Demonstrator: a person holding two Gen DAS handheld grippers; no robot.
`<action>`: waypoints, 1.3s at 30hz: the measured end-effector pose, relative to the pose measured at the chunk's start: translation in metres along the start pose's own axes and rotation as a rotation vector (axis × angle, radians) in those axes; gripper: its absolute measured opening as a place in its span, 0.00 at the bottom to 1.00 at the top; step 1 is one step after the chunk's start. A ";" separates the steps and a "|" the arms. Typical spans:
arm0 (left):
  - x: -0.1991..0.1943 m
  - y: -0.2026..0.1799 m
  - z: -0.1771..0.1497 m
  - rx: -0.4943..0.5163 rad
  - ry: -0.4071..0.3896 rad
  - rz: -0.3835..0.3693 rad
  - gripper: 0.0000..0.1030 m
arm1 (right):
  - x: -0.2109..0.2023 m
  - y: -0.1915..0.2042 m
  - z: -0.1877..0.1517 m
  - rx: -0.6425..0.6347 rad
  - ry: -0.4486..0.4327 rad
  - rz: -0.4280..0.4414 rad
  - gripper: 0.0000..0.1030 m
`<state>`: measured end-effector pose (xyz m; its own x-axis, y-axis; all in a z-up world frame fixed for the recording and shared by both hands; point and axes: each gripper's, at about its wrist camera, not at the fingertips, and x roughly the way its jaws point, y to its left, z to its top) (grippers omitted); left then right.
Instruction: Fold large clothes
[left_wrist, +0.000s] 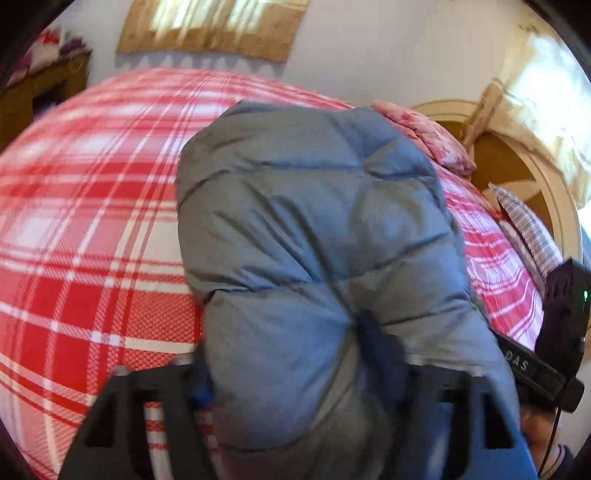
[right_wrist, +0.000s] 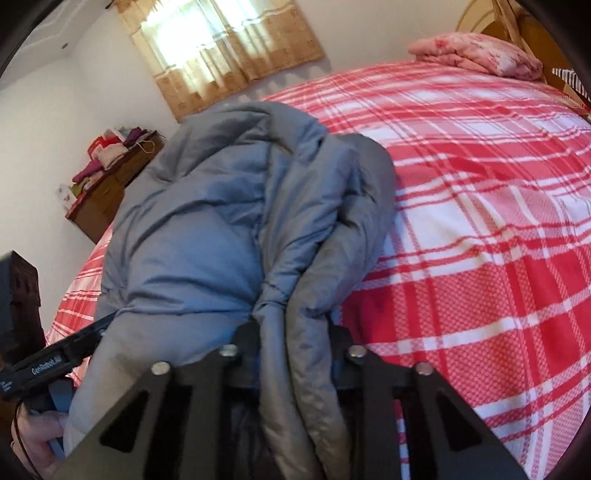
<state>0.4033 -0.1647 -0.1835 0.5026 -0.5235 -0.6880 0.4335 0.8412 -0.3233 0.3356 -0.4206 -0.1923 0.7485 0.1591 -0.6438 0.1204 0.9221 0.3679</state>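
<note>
A large grey-blue quilted down jacket (left_wrist: 317, 236) lies bunched on a red and white plaid bed (left_wrist: 92, 221). My left gripper (left_wrist: 306, 376) is shut on a thick fold of the jacket, which fills the space between its black fingers. In the right wrist view the same jacket (right_wrist: 207, 236) rises in a heap, and my right gripper (right_wrist: 295, 343) is shut on its grey edge folds. The right gripper's body shows at the right edge of the left wrist view (left_wrist: 561, 317). The left gripper's body shows at the left edge of the right wrist view (right_wrist: 48, 354).
A folded pink floral blanket (right_wrist: 480, 51) lies at the head of the bed beside a wooden headboard (left_wrist: 517, 173). A wooden dresser (right_wrist: 107, 195) with piled clothes stands by the wall under a curtained window (right_wrist: 229, 48). The plaid bed (right_wrist: 480, 221) spreads to the right.
</note>
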 end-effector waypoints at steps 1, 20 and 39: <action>-0.009 -0.004 0.001 0.025 -0.012 0.006 0.34 | -0.003 0.001 0.000 0.008 -0.010 0.017 0.22; -0.176 0.073 -0.004 0.063 -0.228 0.234 0.28 | -0.008 0.174 -0.008 -0.231 -0.062 0.306 0.19; -0.185 0.159 -0.052 -0.045 -0.169 0.371 0.44 | 0.050 0.240 -0.048 -0.373 0.063 0.321 0.19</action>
<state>0.3401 0.0730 -0.1415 0.7360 -0.1953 -0.6482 0.1684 0.9802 -0.1041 0.3705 -0.1749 -0.1683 0.6671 0.4665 -0.5808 -0.3604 0.8844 0.2964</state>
